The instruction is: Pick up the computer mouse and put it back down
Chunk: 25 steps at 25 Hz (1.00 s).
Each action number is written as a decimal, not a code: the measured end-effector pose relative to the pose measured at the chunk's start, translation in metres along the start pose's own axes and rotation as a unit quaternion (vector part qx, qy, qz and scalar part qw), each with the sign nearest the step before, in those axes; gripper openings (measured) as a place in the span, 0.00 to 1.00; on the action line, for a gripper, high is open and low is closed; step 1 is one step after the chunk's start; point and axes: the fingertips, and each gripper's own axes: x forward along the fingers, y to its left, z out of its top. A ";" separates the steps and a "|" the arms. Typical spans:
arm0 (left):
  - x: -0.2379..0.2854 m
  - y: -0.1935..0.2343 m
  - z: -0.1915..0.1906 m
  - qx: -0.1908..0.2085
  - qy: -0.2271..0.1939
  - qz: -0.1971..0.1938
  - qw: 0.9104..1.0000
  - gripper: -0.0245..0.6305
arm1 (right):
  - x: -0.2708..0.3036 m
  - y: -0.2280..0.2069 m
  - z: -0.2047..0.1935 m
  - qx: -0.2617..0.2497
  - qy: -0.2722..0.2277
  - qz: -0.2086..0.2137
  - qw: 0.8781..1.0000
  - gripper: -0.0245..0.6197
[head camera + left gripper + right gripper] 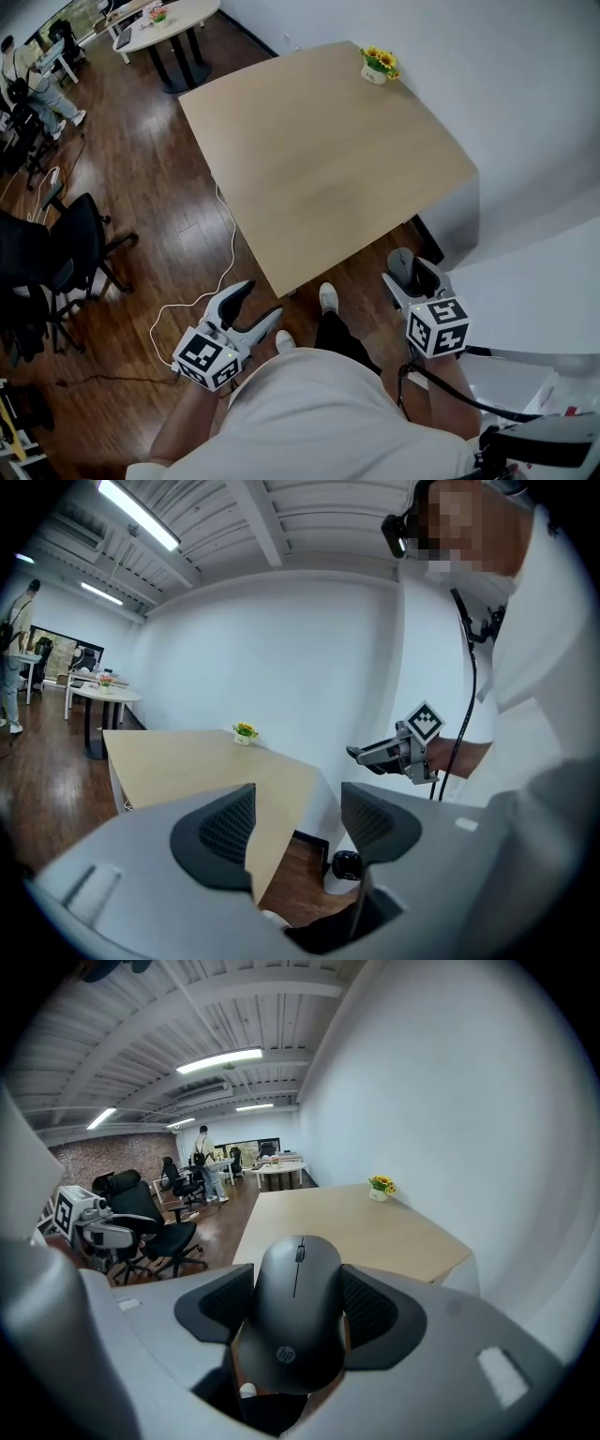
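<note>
Right gripper (413,273): the jaws are closed onto the computer mouse (295,1314), which is gripped at its two sides between the ribbed black pads. In the right gripper view the scroll wheel end is seen pointing away from the camera, and the logo end lies nearest it. The mouse is carried in the air. In the head view it is seen at the gripper's tip, just outside the near edge of the table (328,159), not over the tabletop.

Left gripper (251,307): the jaws are spread apart and nothing is held. Only the table edge and the wooden floor (159,178) are seen through the gap. This gripper is held at the person's left side, beside the table's near corner, well apart from the right gripper.

A small pot of yellow flowers (379,64) is noted at the table's far corner, by the white wall. A white cable (231,246) is seen lying on the floor left of the table. Black office chairs (77,246) are seen further left.
</note>
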 end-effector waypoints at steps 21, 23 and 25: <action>0.105 0.047 0.039 -0.067 0.020 0.139 0.988 0.44 | 0.347 -0.201 -0.034 -0.022 0.126 -0.007 0.992 0.50; 0.115 0.049 0.040 -0.071 0.027 0.149 0.986 0.44 | 0.369 -0.210 -0.048 -0.016 0.138 -0.003 0.990 0.50; 0.122 0.051 0.042 -0.075 0.032 0.161 0.984 0.44 | 0.383 -0.215 -0.059 -0.011 0.149 -0.001 0.989 0.50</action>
